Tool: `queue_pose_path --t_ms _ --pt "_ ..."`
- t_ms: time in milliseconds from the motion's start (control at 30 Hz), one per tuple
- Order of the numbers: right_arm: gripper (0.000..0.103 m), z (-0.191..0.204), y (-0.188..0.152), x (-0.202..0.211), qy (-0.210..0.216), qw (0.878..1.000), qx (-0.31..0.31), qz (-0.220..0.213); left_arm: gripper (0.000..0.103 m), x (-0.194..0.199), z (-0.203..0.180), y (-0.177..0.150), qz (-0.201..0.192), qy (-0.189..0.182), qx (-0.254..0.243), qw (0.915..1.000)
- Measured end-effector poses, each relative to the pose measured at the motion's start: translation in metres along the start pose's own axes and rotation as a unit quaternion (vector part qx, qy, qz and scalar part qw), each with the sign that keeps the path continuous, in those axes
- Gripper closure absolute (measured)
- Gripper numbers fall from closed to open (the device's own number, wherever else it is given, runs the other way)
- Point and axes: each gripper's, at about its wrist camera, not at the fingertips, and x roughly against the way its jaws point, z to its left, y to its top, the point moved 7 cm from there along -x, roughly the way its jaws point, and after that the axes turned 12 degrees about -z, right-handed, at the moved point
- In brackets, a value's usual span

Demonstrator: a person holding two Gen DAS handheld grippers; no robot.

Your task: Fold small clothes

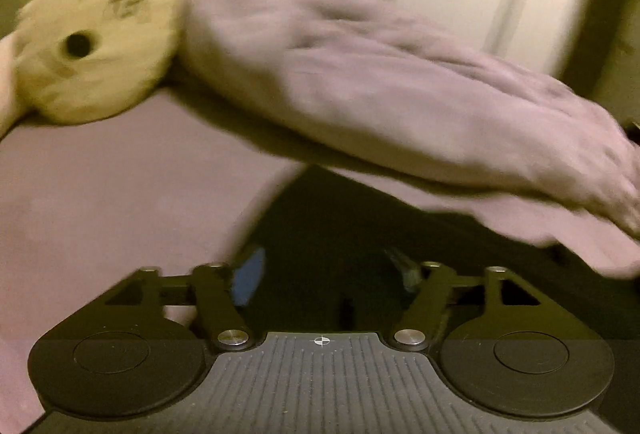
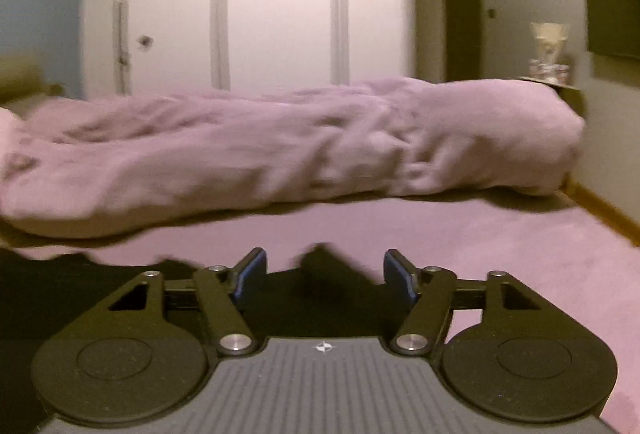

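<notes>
A black garment (image 1: 340,226) lies flat on the pink bed sheet (image 1: 120,202), just ahead of my left gripper (image 1: 328,274). That gripper is open: its blue pads (image 1: 250,278) stand wide apart over the dark cloth and press on nothing. In the right wrist view the same black garment (image 2: 60,282) runs along the lower left, and its ragged edge reaches between the fingers. My right gripper (image 2: 325,274) is open too, with its blue pads (image 2: 252,274) apart above that edge and not closed on it. Both views are blurred.
A cream plush toy (image 1: 96,30) with an orange patch lies at the far left. A rolled pink duvet (image 2: 280,146) stretches across the bed behind the garment. Beyond stand a white wardrobe (image 2: 260,14), a shelf with ornaments (image 2: 548,70) and a dark wall screen (image 2: 612,14).
</notes>
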Motion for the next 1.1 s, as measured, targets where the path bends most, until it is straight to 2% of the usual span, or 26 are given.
queue_pose_path --t_ms 67,100,167,267,367,500,600,633,667,700,767,900,933,967,1000,1033,1100 --pt "0.029 0.028 -0.009 0.017 0.043 0.999 -0.011 0.003 0.023 0.015 -0.040 -0.014 -0.008 -0.048 -0.021 0.9986" --pt "0.029 0.042 -0.015 0.020 0.064 0.998 -0.020 0.010 0.018 0.019 -0.059 -0.022 -0.009 -0.070 -0.028 0.9971" --pt "0.028 0.070 -0.030 0.020 0.097 0.995 -0.025 0.029 0.014 0.017 -0.095 -0.039 -0.001 -0.100 -0.045 0.9940" --pt "0.025 0.101 -0.046 0.014 0.108 0.993 0.005 0.039 0.014 -0.001 -0.124 -0.061 0.011 -0.097 -0.055 0.9937" --pt "0.019 0.111 -0.066 -0.002 0.098 0.992 0.049 0.060 0.013 -0.021 -0.124 -0.075 0.025 -0.065 -0.040 0.9968" --pt "0.018 0.089 -0.066 -0.022 0.090 0.993 0.019 0.067 0.006 -0.041 -0.109 -0.074 0.001 -0.037 -0.088 0.9954" --pt "0.019 0.047 -0.060 -0.040 0.039 0.996 -0.041 0.072 0.006 -0.047 -0.090 -0.069 -0.013 -0.029 -0.081 0.9962" --pt "0.022 0.029 -0.059 -0.047 0.024 0.994 -0.073 0.076 0.006 -0.049 -0.085 -0.067 -0.012 -0.030 -0.079 0.9963" --pt "0.029 0.011 -0.055 -0.052 0.015 0.993 -0.096 0.069 0.006 -0.048 -0.080 -0.066 -0.012 -0.033 -0.079 0.9962" --pt "0.040 -0.006 -0.051 -0.057 -0.001 0.993 -0.100 0.059 0.006 -0.049 -0.078 -0.065 -0.013 -0.032 -0.083 0.9960" --pt "0.050 -0.028 -0.047 -0.066 -0.007 0.992 -0.113 0.057 0.006 -0.052 -0.075 -0.063 -0.010 -0.032 -0.088 0.9956" --pt "0.051 -0.057 -0.044 -0.075 -0.060 0.991 -0.110 0.043 0.006 -0.063 -0.071 -0.058 -0.009 -0.024 -0.086 0.9959" --pt "0.045 -0.065 -0.046 -0.078 -0.069 0.988 -0.130 0.042 0.006 -0.066 -0.069 -0.057 -0.008 -0.020 -0.089 0.9958" --pt "0.009 -0.077 -0.054 -0.081 -0.121 0.980 -0.144 0.064 0.006 -0.069 -0.068 -0.056 -0.006 -0.015 -0.093 0.9955" --pt "0.006 -0.091 -0.060 -0.082 -0.151 0.971 -0.170 0.077 0.006 -0.070 -0.067 -0.055 -0.004 -0.012 -0.096 0.9953" --pt "0.006 -0.097 -0.062 -0.081 -0.149 0.966 -0.199 0.071 0.006 -0.069 -0.066 -0.053 -0.001 -0.009 -0.101 0.9948" --pt "0.007 -0.090 -0.057 -0.081 -0.155 0.969 -0.176 0.080 0.006 -0.068 -0.063 -0.049 0.008 0.006 -0.112 0.9937"
